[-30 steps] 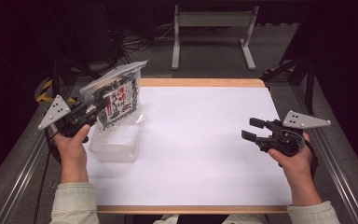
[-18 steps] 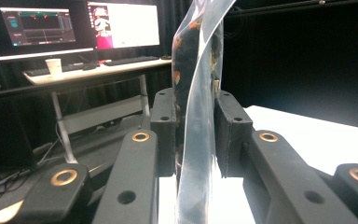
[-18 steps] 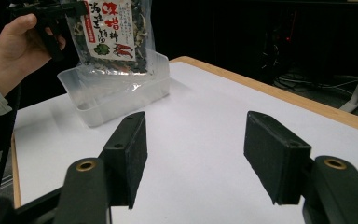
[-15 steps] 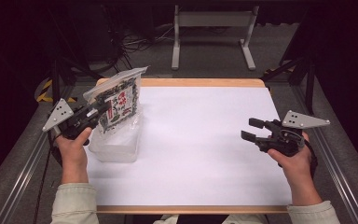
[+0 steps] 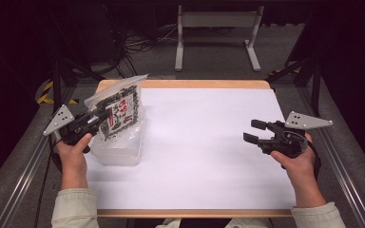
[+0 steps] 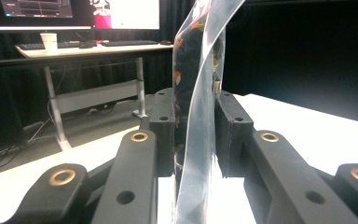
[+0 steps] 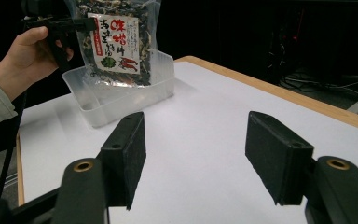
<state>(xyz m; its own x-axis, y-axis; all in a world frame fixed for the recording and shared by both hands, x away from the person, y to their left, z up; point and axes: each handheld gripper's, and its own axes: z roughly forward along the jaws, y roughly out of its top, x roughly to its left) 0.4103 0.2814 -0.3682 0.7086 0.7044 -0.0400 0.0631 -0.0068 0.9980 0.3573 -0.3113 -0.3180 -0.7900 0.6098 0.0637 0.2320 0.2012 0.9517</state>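
Two grippers over one white table [image 5: 204, 156], and we take the clear plastic tub [image 5: 119, 145] at its left side as our landmark. The left gripper [image 5: 100, 114] sits just left of the tub, held in the person's left hand [image 5: 71, 152]; its jaws are clamped on the edge of a snack packet [image 5: 119, 111], and in the left gripper view we see the clear film [image 6: 200, 112] pinched flat between the two black pads [image 6: 230, 135]. The packet stands roughly upright above the tub, tilted a little, its lower end down inside the tub's walls; whether it touches the tub floor we cannot tell. From the right gripper view the packet [image 7: 116, 42] shows a white label with red and black characters over dark, mixed contents, and the tub [image 7: 121, 95] stands behind it on the white surface. The right gripper [image 5: 254, 132] hangs well apart from the tub, far across the table to its right, held in the right hand [image 5: 297, 159]. Its jaws stand wide apart with nothing between them, bare table showing in the gap.
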